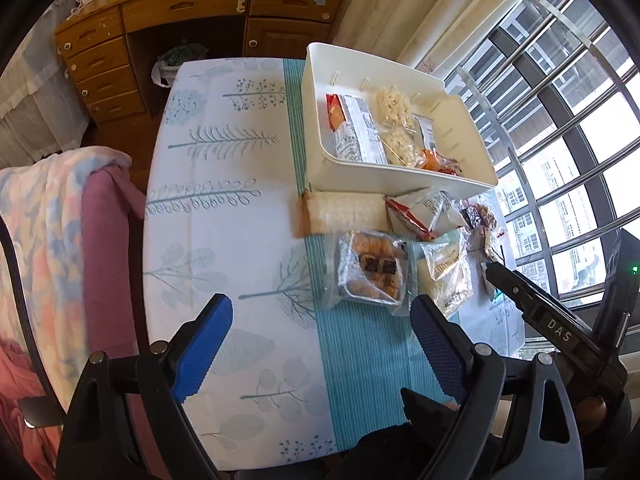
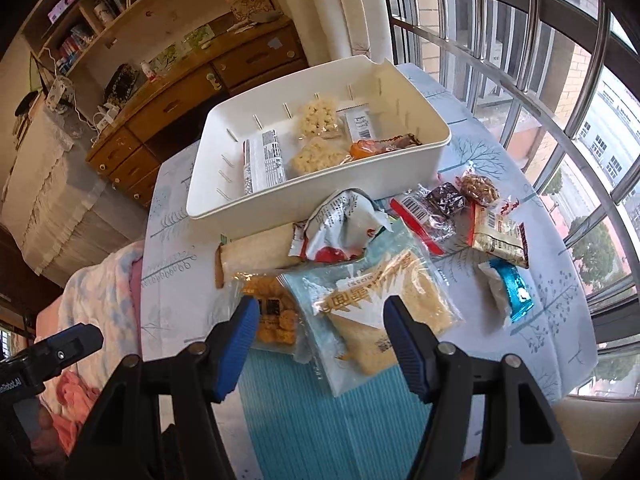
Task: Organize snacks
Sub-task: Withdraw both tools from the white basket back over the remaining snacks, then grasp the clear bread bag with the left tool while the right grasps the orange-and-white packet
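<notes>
Both grippers are hovering spread and empty, right gripper (image 2: 320, 344) lining up over the flat cracker pack (image 2: 384, 312) lying before the white bin (image 2: 224, 200); should pinch 1 edge squarely.

Daylight pours through a curved barred window (image 2: 540, 128) beside the surface, which wears a pale leaf-print cloth (image 1: 224, 184). A wooden desk with drawers (image 1: 168, 40) stands against the far wall under a bookshelf (image 2: 120, 4), and a pink chair draped with a blanket (image 1: 52, 216) sits alongside
</notes>
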{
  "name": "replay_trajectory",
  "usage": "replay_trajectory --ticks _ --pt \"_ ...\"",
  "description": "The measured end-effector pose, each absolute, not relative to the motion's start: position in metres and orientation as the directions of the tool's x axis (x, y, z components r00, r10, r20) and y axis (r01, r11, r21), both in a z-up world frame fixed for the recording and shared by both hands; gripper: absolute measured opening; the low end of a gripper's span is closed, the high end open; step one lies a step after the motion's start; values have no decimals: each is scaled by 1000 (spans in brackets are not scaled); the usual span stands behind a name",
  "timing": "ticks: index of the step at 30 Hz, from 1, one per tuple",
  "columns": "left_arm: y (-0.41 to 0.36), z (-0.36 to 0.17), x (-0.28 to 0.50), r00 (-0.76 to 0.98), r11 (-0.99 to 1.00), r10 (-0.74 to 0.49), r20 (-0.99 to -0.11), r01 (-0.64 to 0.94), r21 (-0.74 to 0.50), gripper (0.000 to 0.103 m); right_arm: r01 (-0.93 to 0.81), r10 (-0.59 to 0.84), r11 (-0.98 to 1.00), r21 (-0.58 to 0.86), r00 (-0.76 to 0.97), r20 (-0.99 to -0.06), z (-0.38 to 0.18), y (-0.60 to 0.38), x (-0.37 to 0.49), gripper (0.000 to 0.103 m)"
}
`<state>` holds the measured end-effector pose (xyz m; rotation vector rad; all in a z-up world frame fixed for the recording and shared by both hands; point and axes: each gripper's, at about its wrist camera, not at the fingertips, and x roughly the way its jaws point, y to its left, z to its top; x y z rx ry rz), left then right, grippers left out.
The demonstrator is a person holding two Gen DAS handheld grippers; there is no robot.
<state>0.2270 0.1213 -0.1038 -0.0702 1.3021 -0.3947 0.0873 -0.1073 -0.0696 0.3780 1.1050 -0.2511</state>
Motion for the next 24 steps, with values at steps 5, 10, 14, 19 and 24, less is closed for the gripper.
replay_trajectory --ticks 5,10,14,19,24 --pt "102 -110 210 201 940 -314 -928 205 -274 90 310 -12 942 126 407 -913 -72 -126 82 65" --pt "83 -116 197 201 950 -299 -933 157 -271 90 230 -10 969 90 401 -916 -72 -141 77 65" --pt "68 -117 188 217 957 -288 -933 113 -269 90 167 -8 984 63 393 -919 -72 -157 76 65" --pt "54 -120 178 241 962 -272 -932 52 -267 90 90 16 994 58 408 -913 -68 -173 74 65" --pt "36 -124 166 258 963 -260 -931 1 -269 90 10 41 999 49 405 -913 -68 -192 72 65"
